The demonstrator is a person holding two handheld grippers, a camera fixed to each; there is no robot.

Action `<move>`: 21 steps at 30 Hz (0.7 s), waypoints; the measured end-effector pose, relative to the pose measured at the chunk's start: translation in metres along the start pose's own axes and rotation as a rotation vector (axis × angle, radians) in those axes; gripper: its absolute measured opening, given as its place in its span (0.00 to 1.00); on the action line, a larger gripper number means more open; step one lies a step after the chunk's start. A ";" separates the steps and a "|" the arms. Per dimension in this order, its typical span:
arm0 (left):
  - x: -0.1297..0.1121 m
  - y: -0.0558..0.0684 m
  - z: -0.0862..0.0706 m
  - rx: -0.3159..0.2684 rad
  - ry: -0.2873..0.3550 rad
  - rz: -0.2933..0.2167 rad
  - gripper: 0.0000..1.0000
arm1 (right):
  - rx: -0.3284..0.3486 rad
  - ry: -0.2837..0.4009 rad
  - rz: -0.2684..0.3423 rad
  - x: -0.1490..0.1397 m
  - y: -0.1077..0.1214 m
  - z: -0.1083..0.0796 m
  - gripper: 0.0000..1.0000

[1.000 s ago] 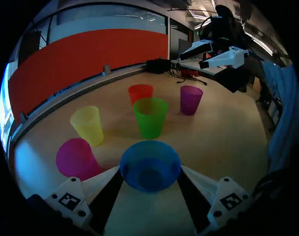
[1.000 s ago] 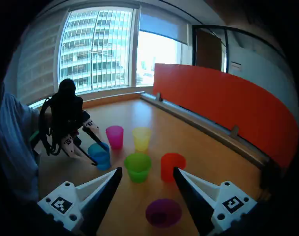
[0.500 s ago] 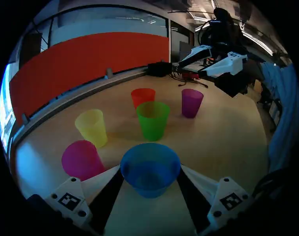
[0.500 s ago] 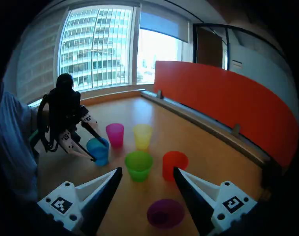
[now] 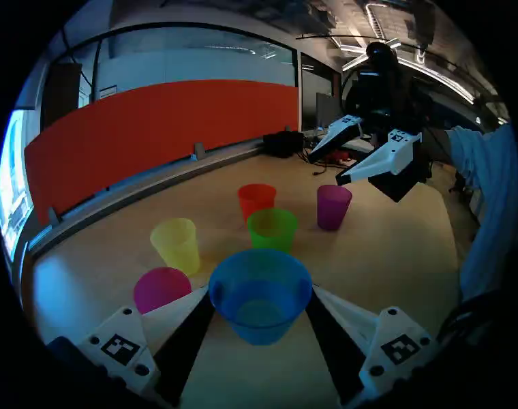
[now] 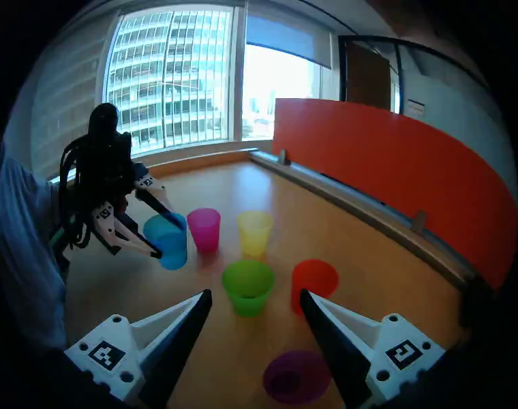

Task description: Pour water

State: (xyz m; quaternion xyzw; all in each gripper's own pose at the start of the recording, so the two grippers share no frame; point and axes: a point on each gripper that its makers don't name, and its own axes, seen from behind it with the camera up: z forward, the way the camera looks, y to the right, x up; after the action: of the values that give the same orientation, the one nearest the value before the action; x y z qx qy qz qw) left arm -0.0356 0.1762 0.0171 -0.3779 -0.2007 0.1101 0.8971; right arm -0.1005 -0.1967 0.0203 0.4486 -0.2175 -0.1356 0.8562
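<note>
A blue cup [image 5: 260, 300] with water in its bottom is clamped between the fingers of my left gripper [image 5: 259, 294]; it hangs above the wooden table [image 5: 395, 252]. In the right gripper view the same blue cup [image 6: 166, 240] is off the tabletop, in the left gripper [image 6: 161, 235]. Ahead of it stand a pink cup [image 5: 160, 290], a yellow cup [image 5: 176, 244], a green cup [image 5: 272, 228], a red cup [image 5: 256, 200] and a purple cup [image 5: 332, 206]. My right gripper [image 6: 254, 296] is open and holds nothing, hovering above the purple cup [image 6: 296, 377].
An orange partition [image 5: 157, 129] runs along the table's far edge, with a window [image 6: 170, 75] behind the left gripper. A person's blue sleeve [image 5: 487, 204] is at the right. Dark cables and gear [image 5: 286, 142] lie at the table's far end.
The left gripper has risen with the blue cup, lifting it off the table. The right gripper has also risen a little, so the cups sit lower in both views.
</note>
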 end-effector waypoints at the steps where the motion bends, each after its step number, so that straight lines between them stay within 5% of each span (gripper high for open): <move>1: 0.003 -0.001 -0.002 0.004 0.008 0.001 0.87 | 0.002 -0.003 0.000 -0.001 -0.001 0.001 1.00; 21: 0.053 -0.016 -0.037 0.058 0.141 0.006 0.87 | 0.009 -0.112 0.008 -0.025 -0.003 0.034 1.00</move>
State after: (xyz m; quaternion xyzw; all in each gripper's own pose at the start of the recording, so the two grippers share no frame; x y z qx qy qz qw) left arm 0.0290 0.1606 0.0201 -0.3592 -0.1328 0.0918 0.9192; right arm -0.1389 -0.2124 0.0287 0.4432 -0.2674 -0.1563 0.8412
